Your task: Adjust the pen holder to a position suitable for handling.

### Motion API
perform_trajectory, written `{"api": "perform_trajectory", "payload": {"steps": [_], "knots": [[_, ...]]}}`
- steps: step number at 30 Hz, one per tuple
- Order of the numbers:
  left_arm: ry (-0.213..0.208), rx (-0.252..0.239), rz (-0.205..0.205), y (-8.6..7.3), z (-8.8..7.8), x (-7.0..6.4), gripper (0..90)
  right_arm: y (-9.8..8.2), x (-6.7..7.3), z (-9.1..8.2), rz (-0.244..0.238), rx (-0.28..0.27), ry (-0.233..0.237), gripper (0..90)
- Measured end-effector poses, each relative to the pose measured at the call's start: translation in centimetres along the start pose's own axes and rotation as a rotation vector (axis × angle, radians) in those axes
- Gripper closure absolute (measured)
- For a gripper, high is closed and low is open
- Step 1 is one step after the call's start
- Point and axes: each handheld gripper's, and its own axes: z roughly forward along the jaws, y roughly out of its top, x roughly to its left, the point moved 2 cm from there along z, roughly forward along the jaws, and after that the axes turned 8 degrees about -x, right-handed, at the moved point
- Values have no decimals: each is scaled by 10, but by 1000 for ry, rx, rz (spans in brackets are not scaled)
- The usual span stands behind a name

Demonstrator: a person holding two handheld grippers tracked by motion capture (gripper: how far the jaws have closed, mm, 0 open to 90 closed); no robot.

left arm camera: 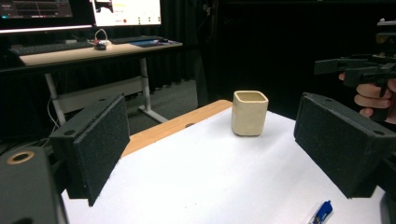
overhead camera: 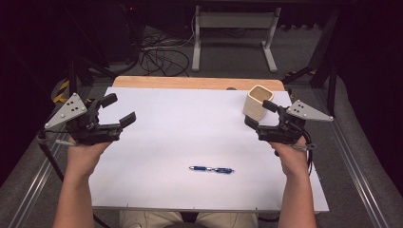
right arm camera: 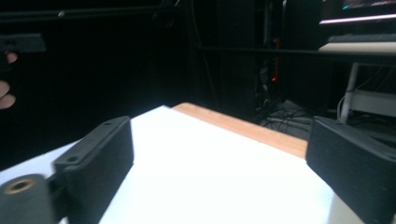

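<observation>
Both claws wide open (empty), left claw [overhead camera: 118,110], right claw [overhead camera: 260,114]

Grey carpet floor [overhead camera: 228,57], a white-legged desk [left arm camera: 93,51] with monitors [left arm camera: 126,11], dark surroundings.

Black hand-held gripper [overhead camera: 119,110] pair, grey three-cornered plates, trailing cables

We see our right gripper [right arm camera: 219,158] with its two black jaws wide apart and nothing between them. Under them is the white worktop [right arm camera: 210,163] with a wooden edge. Far left, a hand [right arm camera: 5,93] peeks in.
</observation>
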Motion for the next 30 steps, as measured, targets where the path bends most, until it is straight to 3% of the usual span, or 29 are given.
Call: {"api": "perform_trajectory", "payload": {"steps": [5,18,30], "knots": [[-7,5,-1,-1,1,0,115,-8,8,11,-39,85,51,289],[-12,18,-4,-4,3,0,115,-32,26,41,-84,269,122,336],[-13,23,-8,-4,2,0,113,-50,38,59,-107,353,177,432]]}}
